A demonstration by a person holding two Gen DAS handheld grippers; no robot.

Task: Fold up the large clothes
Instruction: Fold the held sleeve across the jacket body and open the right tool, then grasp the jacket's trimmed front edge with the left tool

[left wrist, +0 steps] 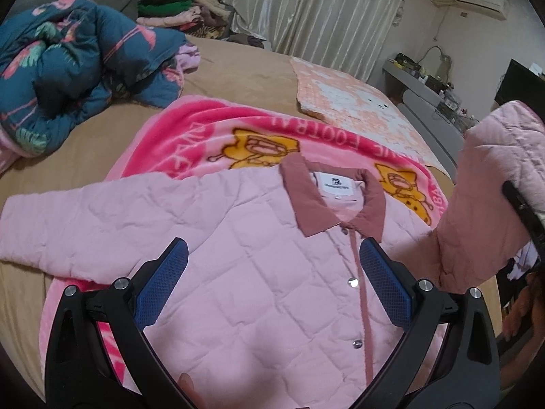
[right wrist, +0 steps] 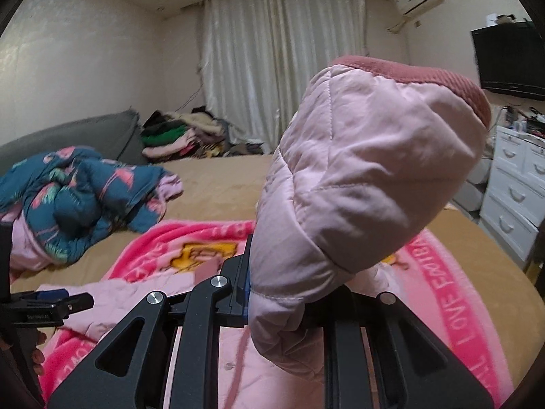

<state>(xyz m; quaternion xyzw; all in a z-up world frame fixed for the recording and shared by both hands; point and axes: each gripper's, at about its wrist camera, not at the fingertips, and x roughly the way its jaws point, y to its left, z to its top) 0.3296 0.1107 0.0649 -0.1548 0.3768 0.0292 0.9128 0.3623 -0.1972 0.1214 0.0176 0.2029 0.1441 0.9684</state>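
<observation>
A pale pink quilted jacket (left wrist: 218, 238) with a dusty-rose collar (left wrist: 340, 204) lies front up, snaps closed, on a bright pink cartoon blanket (left wrist: 218, 129). My left gripper (left wrist: 274, 262) hovers open over the jacket's chest, with nothing between its blue pads (left wrist: 167, 279). The jacket's right sleeve (right wrist: 357, 170) is raised off the bed, its rose cuff (right wrist: 425, 71) uppermost. My right gripper (right wrist: 272, 293) is shut on that sleeve near its lower fold. In the left wrist view the lifted sleeve (left wrist: 490, 184) and the right gripper's black frame (left wrist: 524, 218) show at the right edge.
The bed has a tan cover (left wrist: 238, 68). A teal flamingo-print quilt (left wrist: 75, 68) is bunched at the far left, and a clothes pile (right wrist: 184, 136) lies behind it. A peach blanket (left wrist: 357, 102) lies at the far right. A white dresser (right wrist: 514, 187) stands right of the bed.
</observation>
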